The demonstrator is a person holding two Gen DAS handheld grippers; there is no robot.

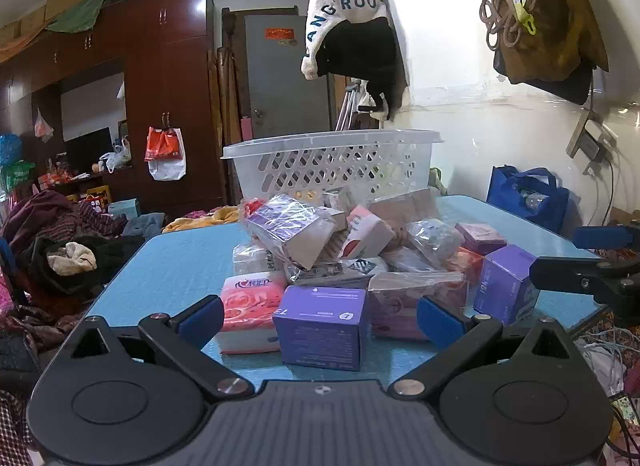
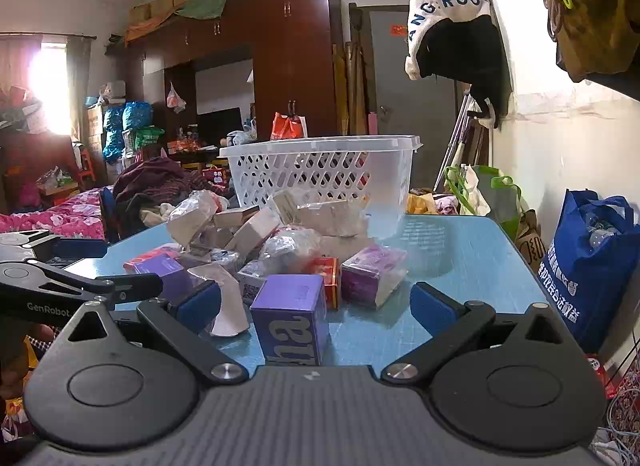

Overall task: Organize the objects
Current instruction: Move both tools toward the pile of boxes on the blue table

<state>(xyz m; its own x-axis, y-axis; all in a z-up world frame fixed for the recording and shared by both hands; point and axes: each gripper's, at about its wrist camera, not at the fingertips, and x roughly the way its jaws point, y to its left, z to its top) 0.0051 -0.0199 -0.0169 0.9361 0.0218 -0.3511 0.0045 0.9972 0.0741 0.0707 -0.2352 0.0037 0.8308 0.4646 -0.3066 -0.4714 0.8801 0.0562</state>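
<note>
Cluttered bedroom all round, with a dark wardrobe (image 1: 168, 77) at the back and a blue table (image 1: 172, 262) in front carrying the work: a loose heap of small boxes and plastic-wrapped packets, with a white lattice basket (image 1: 332, 161) standing behind the heap at the table's far side. Nothing visibly lies in the basket yet, so the sorting looks barely begun (a judgement from how full the heap is).

Going left to right in the left wrist view: a pink rose-printed tissue pack (image 1: 248, 306) lies by the left finger, then a purple box (image 1: 322, 326) sits squarely ahead of the left gripper (image 1: 320, 316), whose fingers are spread wide and hold nothing. Beside it a crinkled clear-wrapped packet (image 1: 416, 298) leans on the heap, then a second purple box (image 1: 506, 284), near the right gripper (image 1: 588, 266), seen from the side.

In the right wrist view that right gripper also stands spread wide and empty, with a purple lettered box (image 2: 290, 318) between and ahead of its fingers.

Risks, as I judge them: the packets are stacked on one another, so pulling a low one could topple those above off the table edge. Slick wrapping may slip from the pads. The two grippers are close, and could knock together over the same boxes. The heap itself blocks a straight path to the basket.
</note>
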